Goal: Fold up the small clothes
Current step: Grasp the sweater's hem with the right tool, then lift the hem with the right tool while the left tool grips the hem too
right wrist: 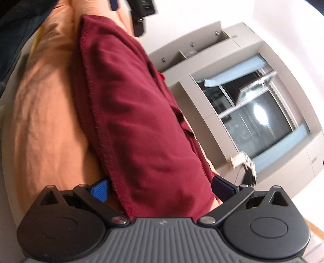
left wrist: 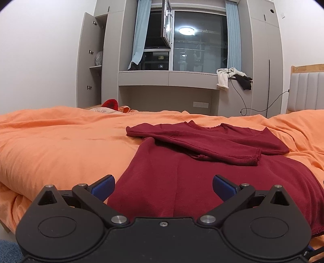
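A dark red long-sleeved top (left wrist: 202, 168) lies on the orange bedcover (left wrist: 60, 141), both sleeves folded across its chest. My left gripper (left wrist: 163, 187) is open, its blue pads (left wrist: 103, 187) spread either side of the top's near hem, low over the cloth. In the right wrist view, rolled sideways and blurred, the same red top (right wrist: 141, 125) fills the middle. My right gripper (right wrist: 161, 189) is open too, with the hem's corner between its blue pads (right wrist: 100, 191). The other gripper (right wrist: 139, 18) shows at the top edge of that view.
The orange bedcover (right wrist: 46, 121) spreads wide to the left of the top. A red item and pale cloth (left wrist: 110, 105) lie at the far bed edge. Grey cupboards, a window ledge with hanging clothes (left wrist: 232, 79) and a padded headboard (left wrist: 305, 93) stand behind.
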Action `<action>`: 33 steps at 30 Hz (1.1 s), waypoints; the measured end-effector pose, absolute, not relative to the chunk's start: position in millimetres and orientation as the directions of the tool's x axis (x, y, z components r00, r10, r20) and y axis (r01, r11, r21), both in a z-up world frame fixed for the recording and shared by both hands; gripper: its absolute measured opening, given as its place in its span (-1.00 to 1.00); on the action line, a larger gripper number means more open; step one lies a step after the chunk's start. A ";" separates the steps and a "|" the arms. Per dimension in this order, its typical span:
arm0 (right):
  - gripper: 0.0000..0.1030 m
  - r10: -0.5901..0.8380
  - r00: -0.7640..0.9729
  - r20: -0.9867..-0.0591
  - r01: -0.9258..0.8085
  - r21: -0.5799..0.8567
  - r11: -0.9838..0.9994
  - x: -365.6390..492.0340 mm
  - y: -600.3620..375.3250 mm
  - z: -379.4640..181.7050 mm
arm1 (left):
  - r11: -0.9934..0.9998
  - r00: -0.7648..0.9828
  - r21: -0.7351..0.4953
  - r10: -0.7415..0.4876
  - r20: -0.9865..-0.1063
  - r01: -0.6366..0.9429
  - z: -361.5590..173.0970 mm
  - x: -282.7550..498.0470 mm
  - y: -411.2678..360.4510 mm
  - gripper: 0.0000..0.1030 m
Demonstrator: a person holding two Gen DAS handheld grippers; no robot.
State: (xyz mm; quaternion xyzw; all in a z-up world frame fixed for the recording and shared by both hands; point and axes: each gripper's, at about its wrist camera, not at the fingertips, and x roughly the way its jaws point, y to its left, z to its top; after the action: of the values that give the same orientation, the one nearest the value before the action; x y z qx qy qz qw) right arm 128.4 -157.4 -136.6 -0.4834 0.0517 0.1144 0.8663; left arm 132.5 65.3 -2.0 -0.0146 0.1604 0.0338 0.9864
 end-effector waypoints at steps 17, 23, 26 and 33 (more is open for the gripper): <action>0.67 0.089 0.977 -0.195 -0.213 -0.850 0.482 128.1 -146.6 -155.7 | 0.998 0.948 -0.023 0.048 -0.314 -0.058 -1.4 128.9 63.8 0.99; -0.38 0.140 0.962 -0.234 -0.273 -0.848 0.454 109.0 -143.1 -160.4 | 0.999 0.948 -0.041 0.018 -0.319 -0.033 -2.9 122.6 62.9 0.99; -0.67 0.158 0.966 -0.204 -0.256 -0.840 0.479 102.7 -145.9 -155.7 | 0.999 0.953 -0.029 -0.023 -0.301 0.015 -3.1 115.8 56.2 0.99; -0.69 0.158 0.987 -0.022 -0.127 -0.708 0.694 99.8 -162.3 -117.2 | 0.978 0.963 0.061 -0.186 -0.197 0.201 -4.7 91.6 34.3 0.99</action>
State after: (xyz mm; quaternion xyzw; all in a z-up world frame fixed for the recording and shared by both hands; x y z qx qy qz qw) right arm 99.8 -162.3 -117.2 -0.3832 -0.0202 0.0775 0.9202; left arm 91.6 34.3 -4.7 0.0402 0.0953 -0.0979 0.9898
